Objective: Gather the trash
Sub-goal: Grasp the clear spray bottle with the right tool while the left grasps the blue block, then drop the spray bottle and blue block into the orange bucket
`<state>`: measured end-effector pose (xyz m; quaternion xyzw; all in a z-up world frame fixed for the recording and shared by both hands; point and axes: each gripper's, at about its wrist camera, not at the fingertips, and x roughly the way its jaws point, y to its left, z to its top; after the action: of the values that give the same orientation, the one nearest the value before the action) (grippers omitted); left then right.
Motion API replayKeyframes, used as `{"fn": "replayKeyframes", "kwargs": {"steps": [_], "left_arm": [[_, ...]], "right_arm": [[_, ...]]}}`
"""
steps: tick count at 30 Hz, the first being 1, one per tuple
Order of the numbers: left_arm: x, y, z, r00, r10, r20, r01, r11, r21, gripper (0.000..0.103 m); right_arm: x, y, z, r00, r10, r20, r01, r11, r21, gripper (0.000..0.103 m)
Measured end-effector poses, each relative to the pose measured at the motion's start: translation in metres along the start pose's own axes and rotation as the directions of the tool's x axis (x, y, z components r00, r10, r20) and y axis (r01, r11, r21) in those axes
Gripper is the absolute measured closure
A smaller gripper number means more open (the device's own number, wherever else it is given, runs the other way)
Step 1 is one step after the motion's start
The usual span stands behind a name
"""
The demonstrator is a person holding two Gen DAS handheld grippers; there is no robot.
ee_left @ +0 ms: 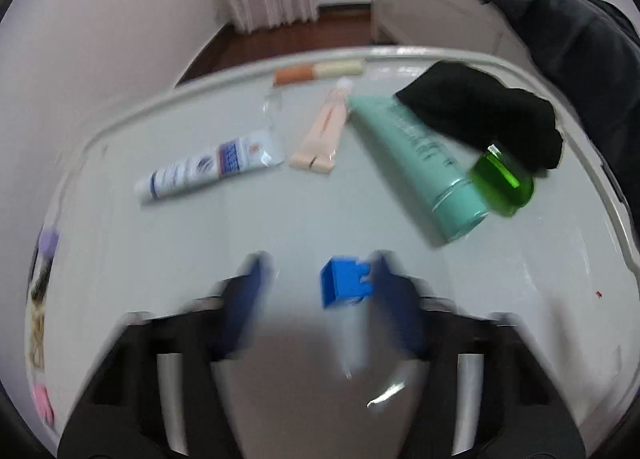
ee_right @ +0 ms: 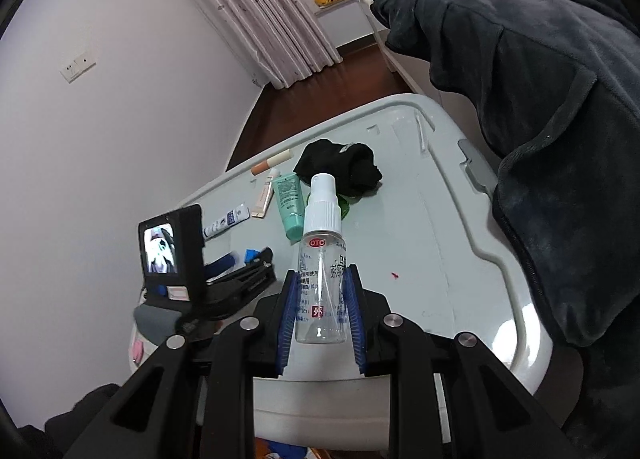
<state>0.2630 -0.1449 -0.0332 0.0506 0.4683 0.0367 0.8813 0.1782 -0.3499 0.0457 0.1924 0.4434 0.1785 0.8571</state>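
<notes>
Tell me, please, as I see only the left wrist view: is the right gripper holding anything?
Observer: Yes, the right gripper is shut on a clear spray bottle, with the jaws pressing on both its sides.
Operator: Thank you. Is the bottle upright?
Observer: Yes, it stands upright, with its white spray cap on top.
Operator: Does it carry any marking?
Observer: A red OTC mark sits just under the cap, and the bottle looks empty.
</notes>
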Motion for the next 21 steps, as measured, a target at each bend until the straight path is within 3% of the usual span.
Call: {"fn": "replayKeyframes", "kwargs": {"steps": [2,6,13,18,21], "left_arm": [[-0.003,-0.002,-0.001,1.0,-0.012,0.014,0.011,1.0,0.026,0.084],[-0.012,0.013,-0.005,0.998,-0.061,0.006,0.061,0.997,-0.04,0.085],[-0.084,0.038,-0.027,0.996,-0.081,0.046,0.083,0.996,-0.038,0.085],[-0.152,0.061,-0.071,0.992,-0.108,0.068,0.108,0.994,0.005,0.085],[-0.186,0.079,-0.111,0.991,-0.125,0.035,0.125,0.992,0.016,0.085]], "right_arm": [[0.0,0.004,0.001,1.0,0.006,0.006,-0.005,1.0,-0.004,0.079],[0.004,0.013,0.001,1.0,0.006,0.001,-0.006,1.0,-0.027,0.079],[0.007,0.04,-0.015,1.0,-0.007,-0.005,0.006,0.993,-0.121,0.079],[-0.008,0.071,-0.058,0.997,0.061,-0.048,-0.068,0.986,-0.154,0.079],[-0.023,0.089,-0.096,0.991,0.095,-0.093,-0.11,0.98,-0.168,0.079]]}}
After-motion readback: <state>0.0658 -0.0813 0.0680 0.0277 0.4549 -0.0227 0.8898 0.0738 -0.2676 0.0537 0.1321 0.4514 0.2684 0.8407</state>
